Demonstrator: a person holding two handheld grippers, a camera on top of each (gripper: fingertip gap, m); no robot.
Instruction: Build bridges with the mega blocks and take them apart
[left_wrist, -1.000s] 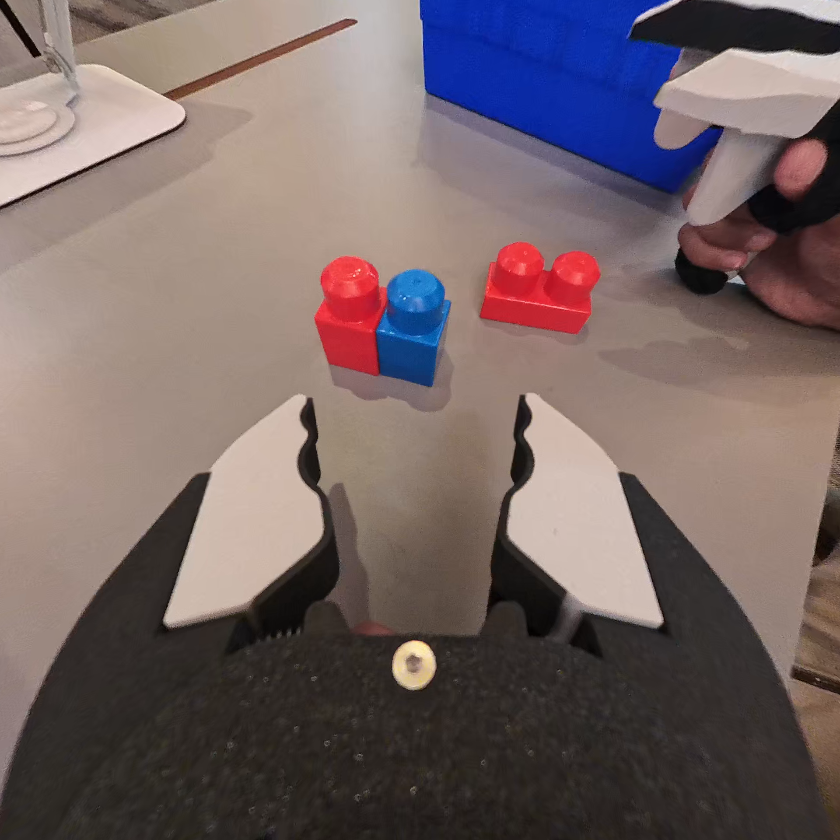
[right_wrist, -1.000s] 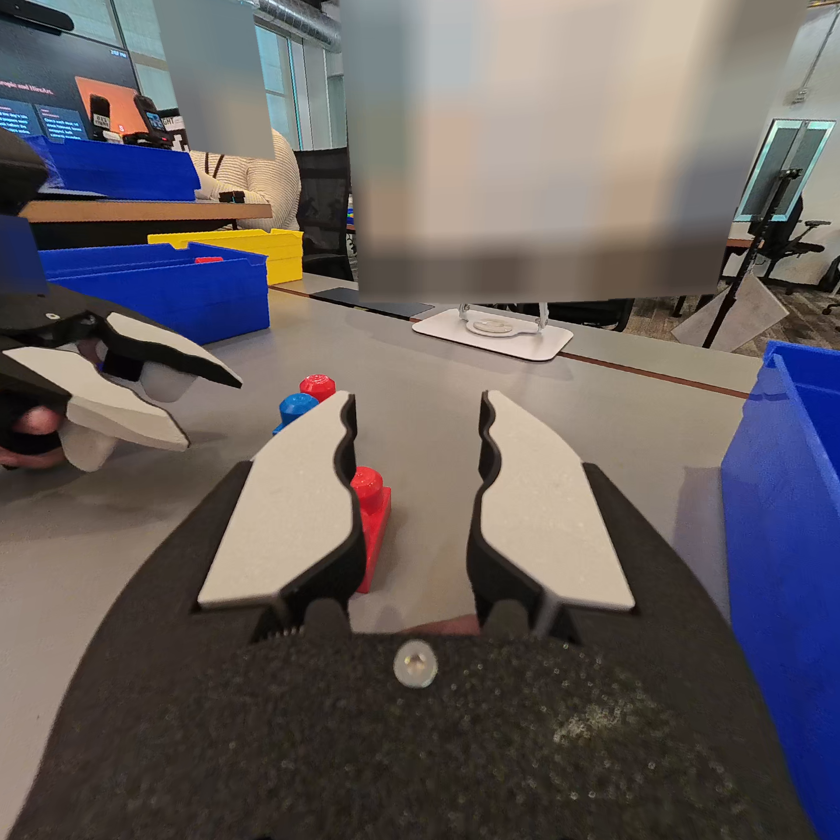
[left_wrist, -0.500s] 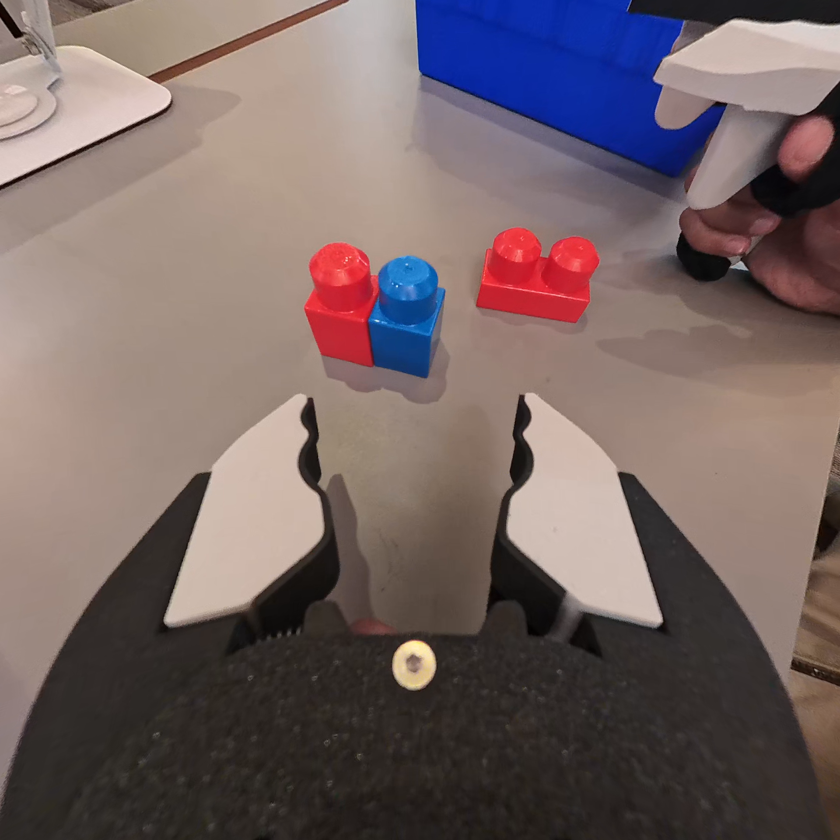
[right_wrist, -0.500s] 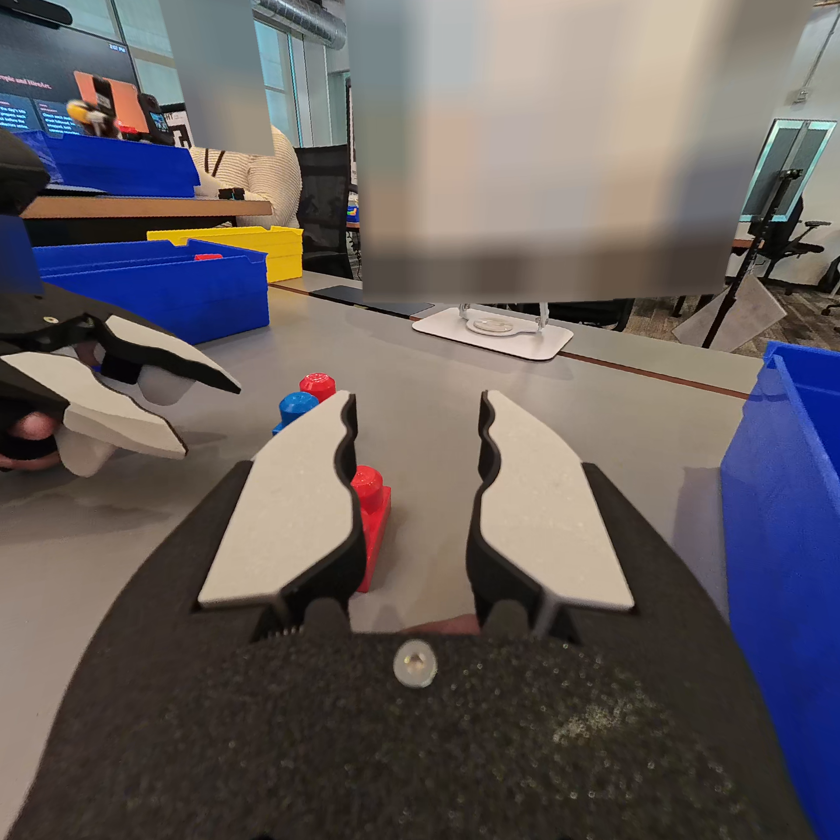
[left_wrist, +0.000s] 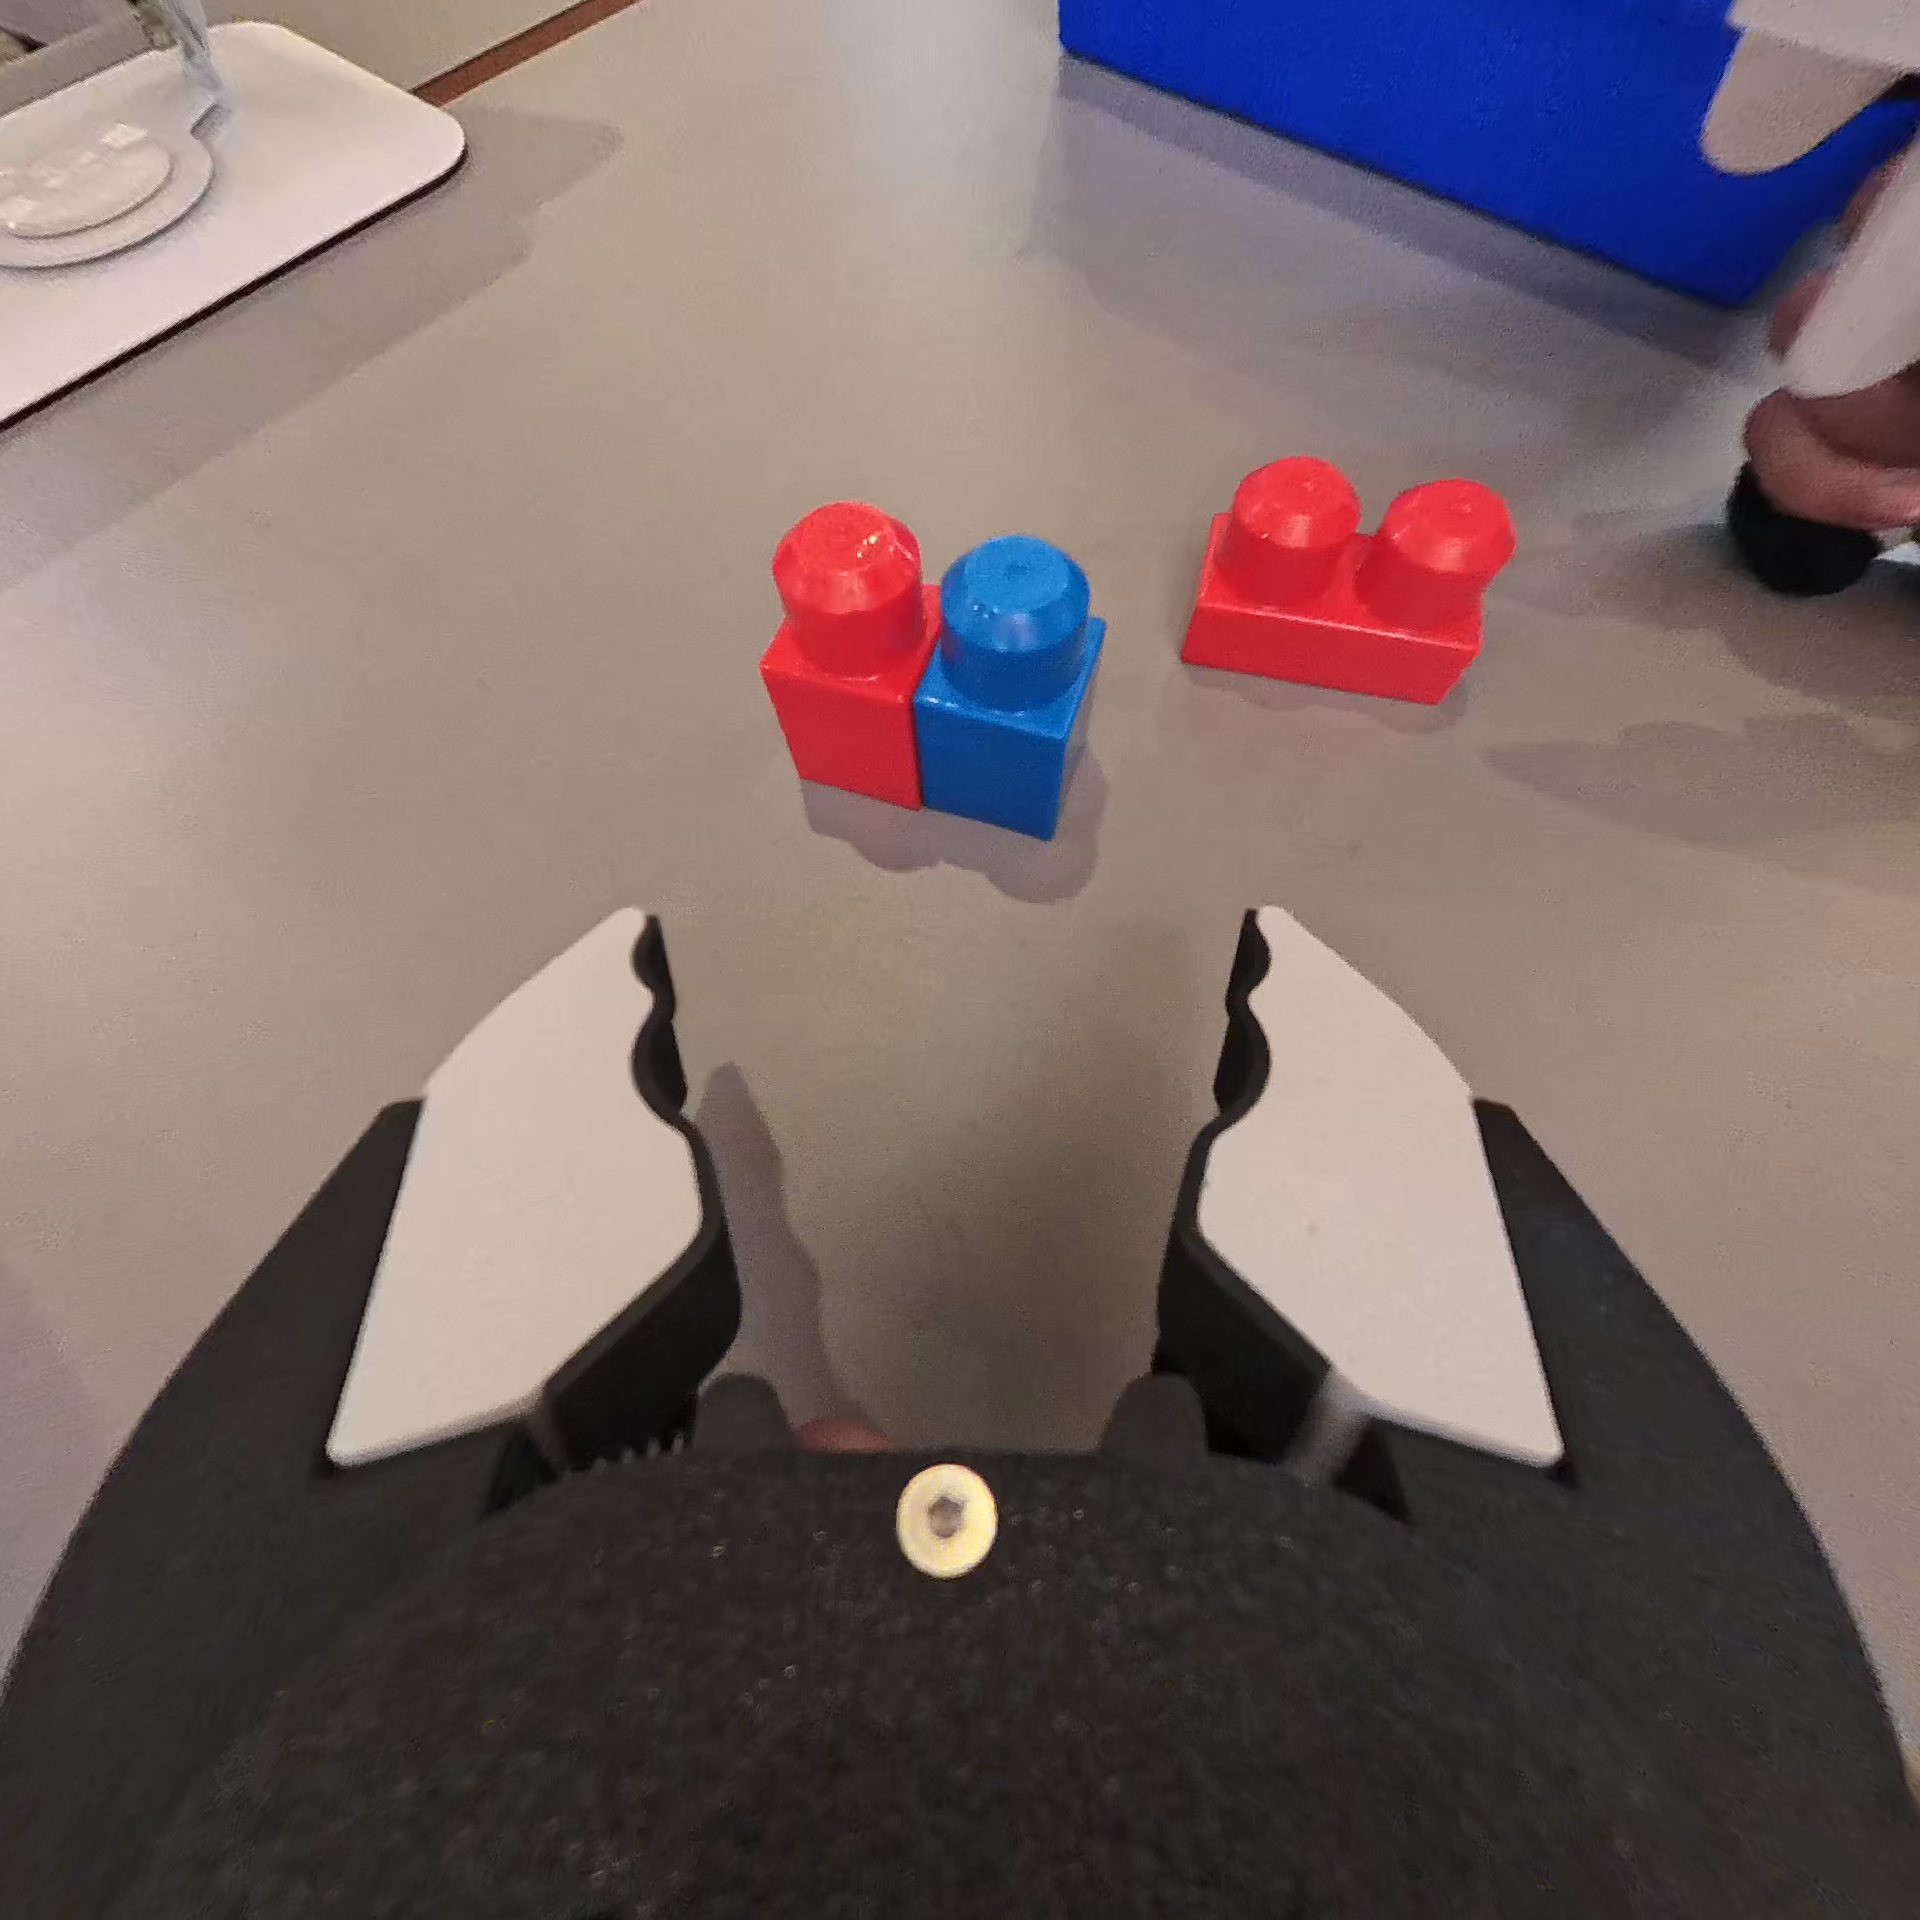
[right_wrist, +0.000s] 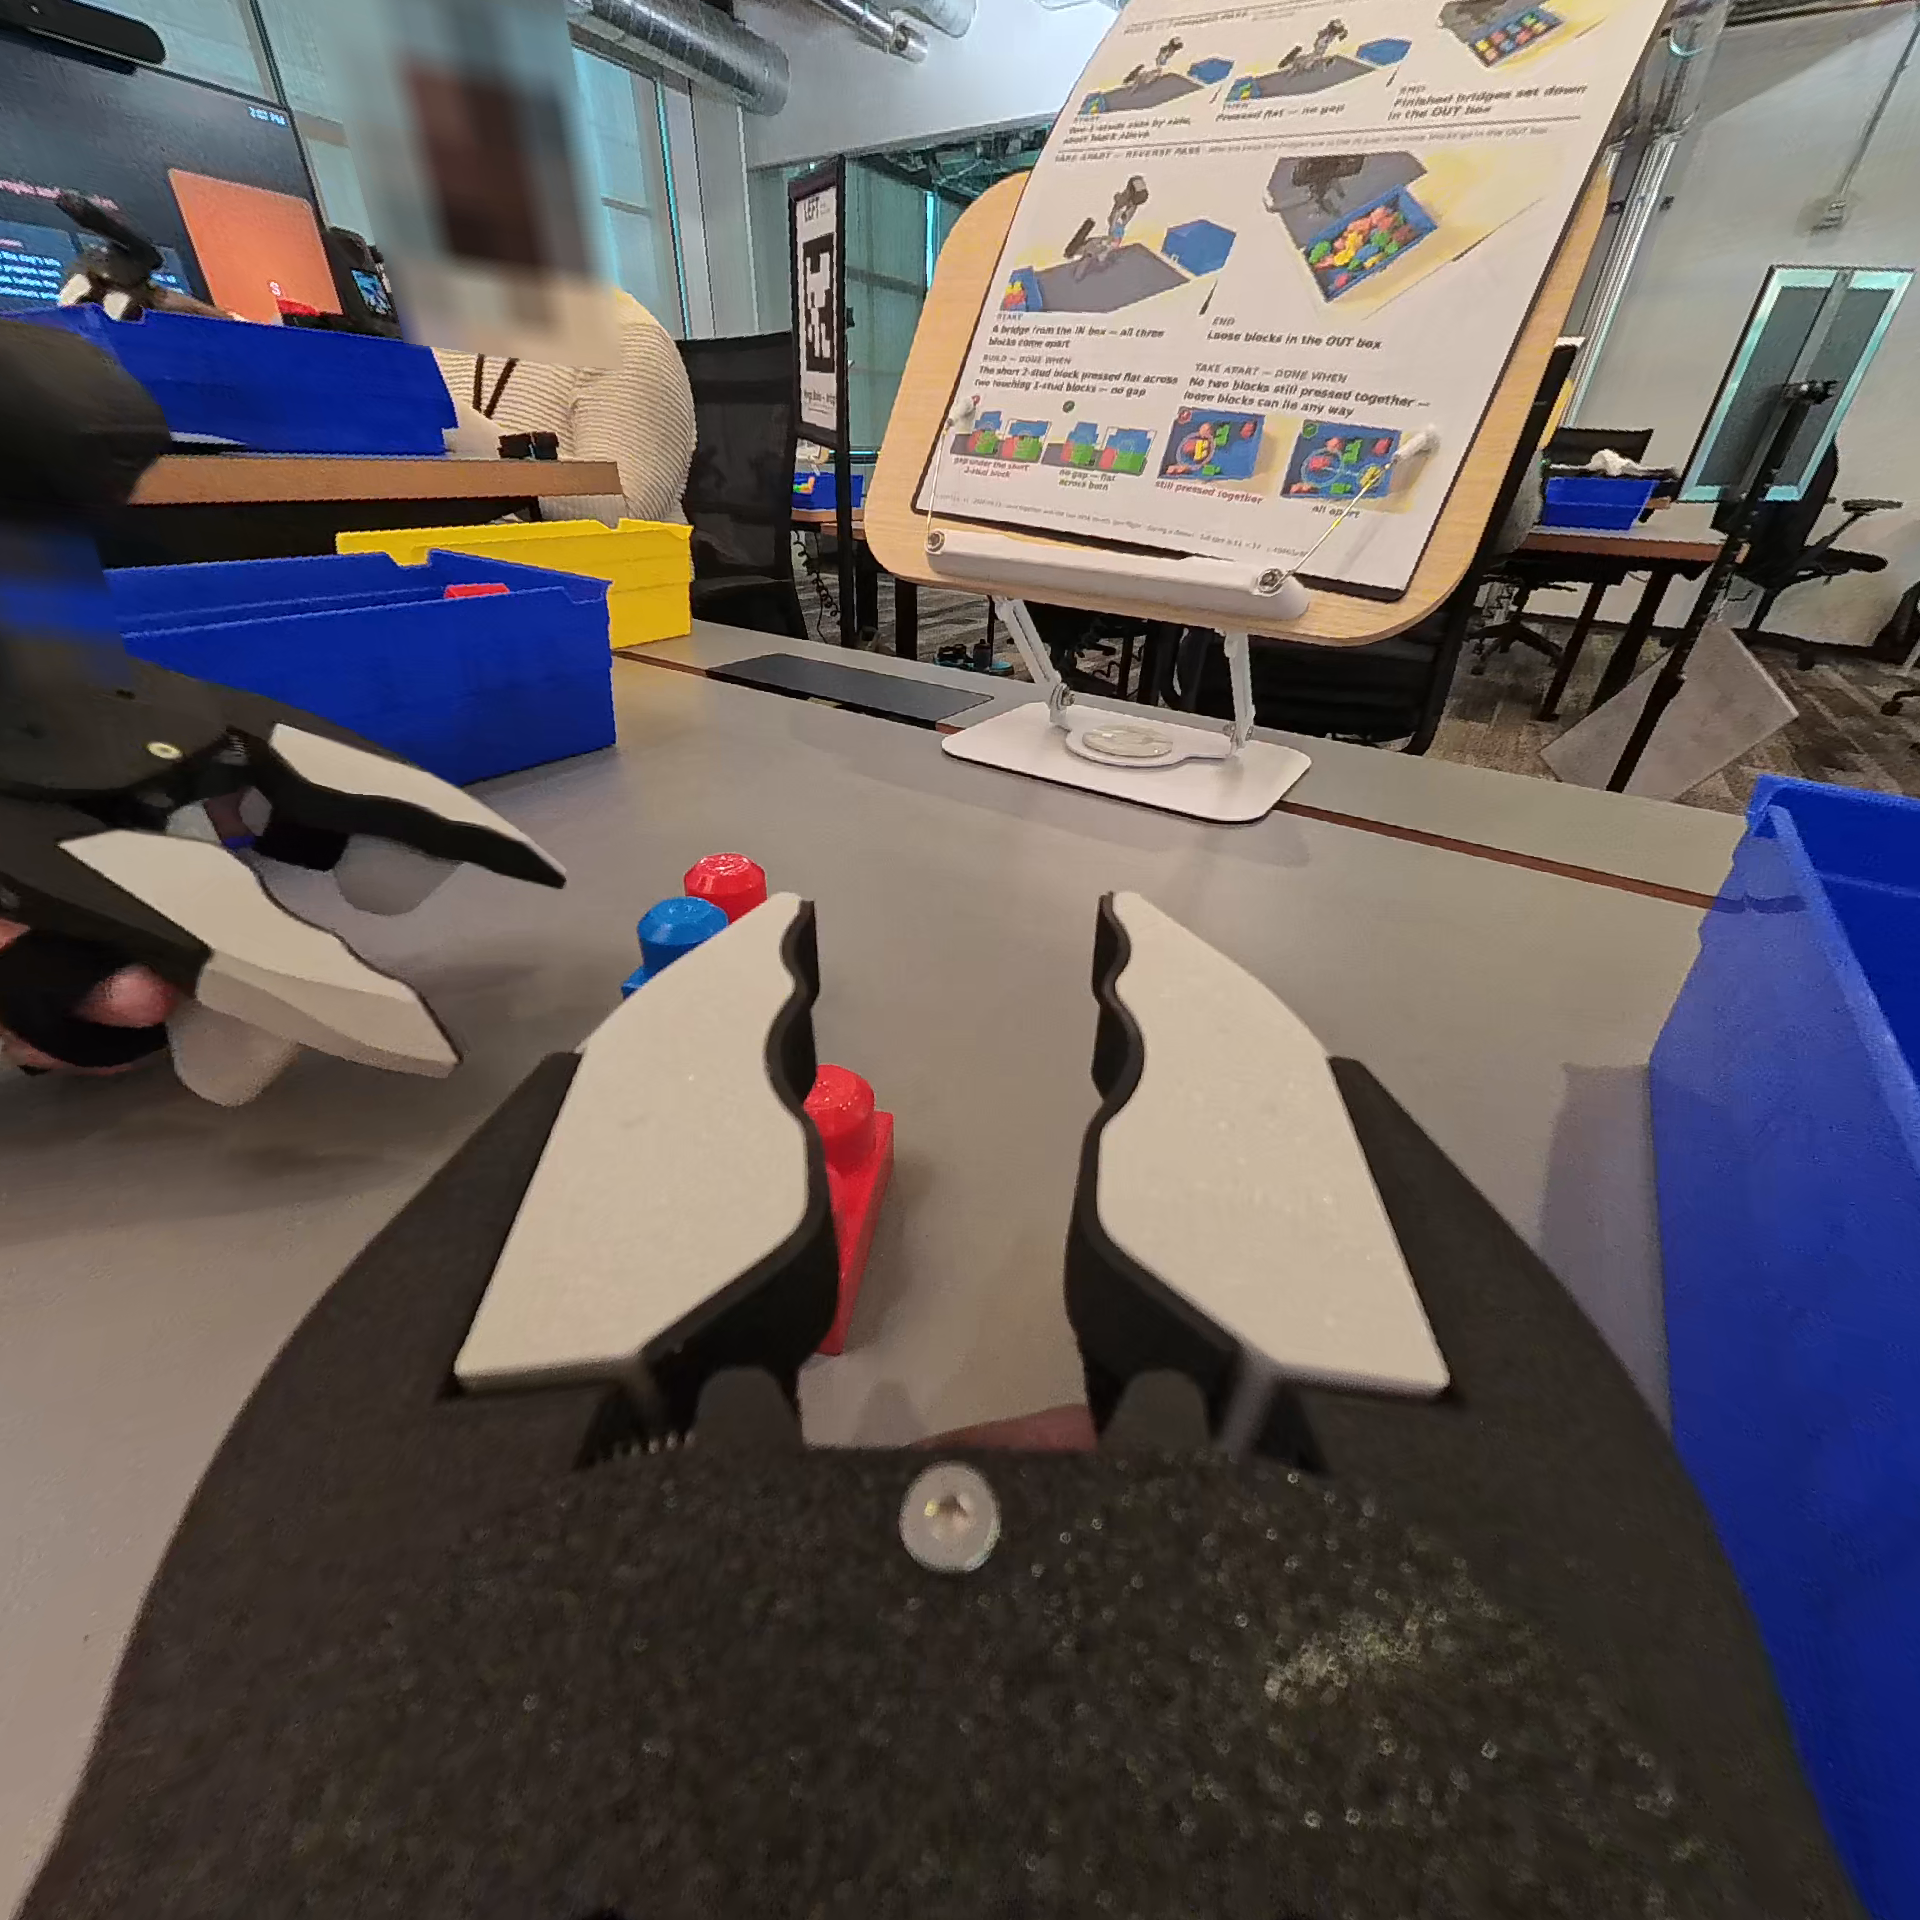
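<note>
A red one-stud block (left_wrist: 847, 665) and a blue one-stud block (left_wrist: 1006, 694) stand side by side, touching, on the grey table (left_wrist: 520, 623). A red two-stud block (left_wrist: 1340, 597) lies apart to their right. My left gripper (left_wrist: 951, 935) is open and empty, just short of the pair. My right gripper (right_wrist: 951, 914) is open and empty above the two-stud block (right_wrist: 852, 1174), whose left part its left finger hides. The pair shows beyond it: blue (right_wrist: 675, 935), red (right_wrist: 725, 883). The left gripper (right_wrist: 436, 935) appears at the left there.
A blue bin (left_wrist: 1455, 114) stands at the far right of the left wrist view, also at the right edge (right_wrist: 1808, 1195) of the right wrist view. A white-based stand (right_wrist: 1132, 748) holds an instruction sheet at the back. Another blue bin (right_wrist: 364, 665) sits back left.
The left gripper has tilted and shifted slightly, so the blocks sit a little lower in its view. The right gripper has lifted a bit at that view's edge. The blocks have not moved.
</note>
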